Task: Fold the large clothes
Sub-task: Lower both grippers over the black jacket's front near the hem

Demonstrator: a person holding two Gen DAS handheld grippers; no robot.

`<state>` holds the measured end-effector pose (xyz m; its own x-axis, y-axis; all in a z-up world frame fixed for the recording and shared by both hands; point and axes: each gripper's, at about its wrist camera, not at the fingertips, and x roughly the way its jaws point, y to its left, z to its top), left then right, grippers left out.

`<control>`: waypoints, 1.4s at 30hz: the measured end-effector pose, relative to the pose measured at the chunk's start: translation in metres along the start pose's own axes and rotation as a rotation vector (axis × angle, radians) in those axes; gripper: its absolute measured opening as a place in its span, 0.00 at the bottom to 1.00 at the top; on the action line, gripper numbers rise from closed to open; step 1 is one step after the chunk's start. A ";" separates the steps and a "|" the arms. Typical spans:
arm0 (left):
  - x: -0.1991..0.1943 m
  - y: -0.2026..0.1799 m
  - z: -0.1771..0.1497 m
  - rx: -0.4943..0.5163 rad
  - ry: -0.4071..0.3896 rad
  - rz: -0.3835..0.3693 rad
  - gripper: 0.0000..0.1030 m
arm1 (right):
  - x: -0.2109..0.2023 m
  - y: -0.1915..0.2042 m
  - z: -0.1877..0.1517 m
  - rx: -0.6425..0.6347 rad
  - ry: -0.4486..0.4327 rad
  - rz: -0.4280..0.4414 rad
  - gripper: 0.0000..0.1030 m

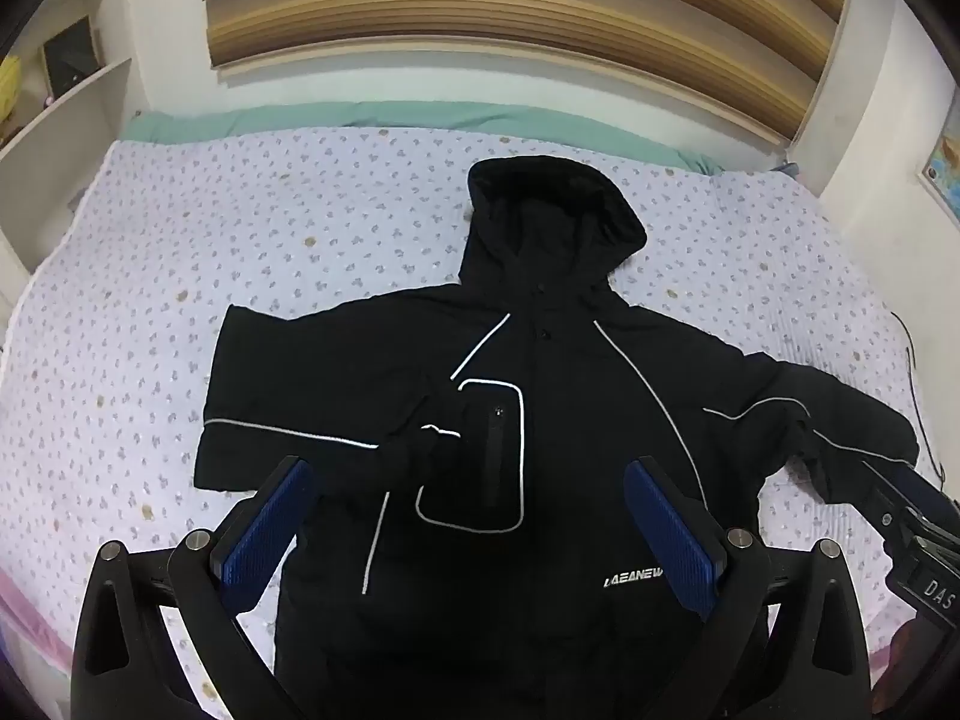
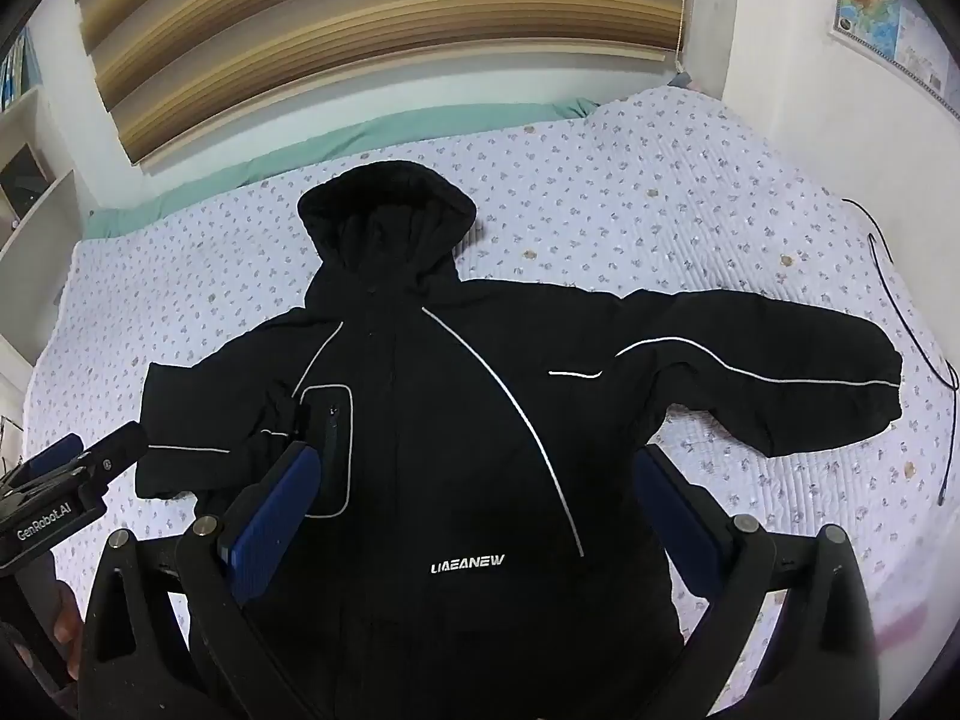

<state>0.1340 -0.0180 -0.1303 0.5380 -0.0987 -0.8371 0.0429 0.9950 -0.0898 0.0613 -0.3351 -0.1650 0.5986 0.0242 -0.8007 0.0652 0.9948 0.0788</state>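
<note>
A black hooded jacket lies face-up on the bed, one sleeve already folded in — both claws, left and right, hover wide and empty — the outstretched sleeve likely needs gripping next.

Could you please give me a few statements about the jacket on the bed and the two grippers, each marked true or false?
1. The black jacket lies front up on the bed. True.
2. Both sleeves lie stretched outward. False: one sleeve is folded over the chest; the other sleeve is stretched out.
3. The left gripper is clamped on the hood. False: it is open, holding nothing.
4. The right gripper is open. True.
</note>
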 end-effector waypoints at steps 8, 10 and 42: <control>0.023 0.014 -0.007 -0.028 -0.036 -0.016 1.00 | 0.012 0.003 -0.002 -0.009 0.029 -0.002 1.00; 0.039 0.023 -0.010 -0.057 -0.019 -0.029 1.00 | 0.016 0.004 -0.002 -0.011 0.038 0.000 1.00; 0.119 0.041 -0.021 -0.064 0.110 0.060 0.99 | 0.083 0.015 -0.008 -0.049 0.171 -0.046 1.00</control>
<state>0.1822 0.0108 -0.2451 0.4422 -0.0437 -0.8959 -0.0422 0.9967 -0.0695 0.1050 -0.3170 -0.2349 0.4509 -0.0087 -0.8925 0.0478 0.9988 0.0144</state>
